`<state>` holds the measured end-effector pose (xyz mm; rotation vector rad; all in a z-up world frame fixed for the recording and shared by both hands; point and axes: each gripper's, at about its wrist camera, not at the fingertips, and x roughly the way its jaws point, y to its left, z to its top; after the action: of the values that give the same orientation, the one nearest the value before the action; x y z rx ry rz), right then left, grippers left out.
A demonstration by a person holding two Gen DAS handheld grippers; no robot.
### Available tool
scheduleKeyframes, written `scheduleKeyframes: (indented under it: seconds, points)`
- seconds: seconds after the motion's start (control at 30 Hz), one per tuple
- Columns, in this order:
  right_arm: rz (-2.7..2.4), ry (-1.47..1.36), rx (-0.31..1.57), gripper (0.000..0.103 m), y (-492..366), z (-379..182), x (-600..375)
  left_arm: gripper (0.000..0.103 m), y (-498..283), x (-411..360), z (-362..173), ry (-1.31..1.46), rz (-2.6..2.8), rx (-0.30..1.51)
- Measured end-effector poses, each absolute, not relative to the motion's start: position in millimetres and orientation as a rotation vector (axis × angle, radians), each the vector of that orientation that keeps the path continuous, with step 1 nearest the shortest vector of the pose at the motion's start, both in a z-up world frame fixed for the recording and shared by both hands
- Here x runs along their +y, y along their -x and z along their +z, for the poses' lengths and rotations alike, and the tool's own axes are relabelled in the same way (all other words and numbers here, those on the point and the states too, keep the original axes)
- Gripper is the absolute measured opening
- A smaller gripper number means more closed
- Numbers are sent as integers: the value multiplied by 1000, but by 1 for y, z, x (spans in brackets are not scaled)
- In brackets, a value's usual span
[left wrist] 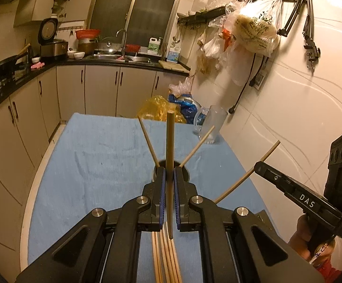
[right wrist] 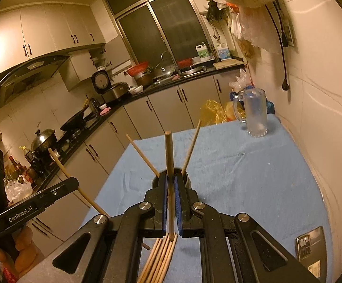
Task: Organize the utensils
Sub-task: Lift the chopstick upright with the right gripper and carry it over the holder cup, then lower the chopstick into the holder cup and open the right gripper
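Pinched between the blue pads of the left claw (left wrist: 168,172): left chopstick (left wrist: 170,141), long axis running straight away from the lens. Far end up over the dark holder (left wrist: 186,174), near end hanging just above the loose chopsticks (left wrist: 165,257) lying on the blue-clothed worktop (left wrist: 88,165), on the near side of the holder. Already in the holder: two leaning chopsticks (left wrist: 148,139), splayed left and right. Right of the holder, right claw (left wrist: 258,166) pressed onto its own stick, tilted up toward the wall.

From the right wrist: right claw (right wrist: 170,181) clamped on right chopstick (right wrist: 168,155), likewise near upright in the picture, top end above the holder (right wrist: 185,176), lower end over the loose bundle. Left of the holder, left claw (right wrist: 75,182) with its stick slanting up-left.

Judged step: carrying one stick per claw to the holder. To do it well: lift clear of the bundle, tip each stick until its lower end points into the mouth, enter between the leaning pair, one claw at a time, and release only once the tip is inside the rim.
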<state>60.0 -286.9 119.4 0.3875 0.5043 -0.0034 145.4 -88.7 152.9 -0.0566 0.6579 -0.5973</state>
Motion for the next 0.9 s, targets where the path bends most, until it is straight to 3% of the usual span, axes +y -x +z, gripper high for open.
scheduleKeyframes:
  seconds: [0.53, 0.9]
  points:
    - [-38, -450, 430, 7, -101, 172, -323, 6, -201, -97, 203, 135, -563, 602]
    - [-65, -474, 487, 7, -149, 149, -332, 6, -242, -116, 170, 177, -536, 666]
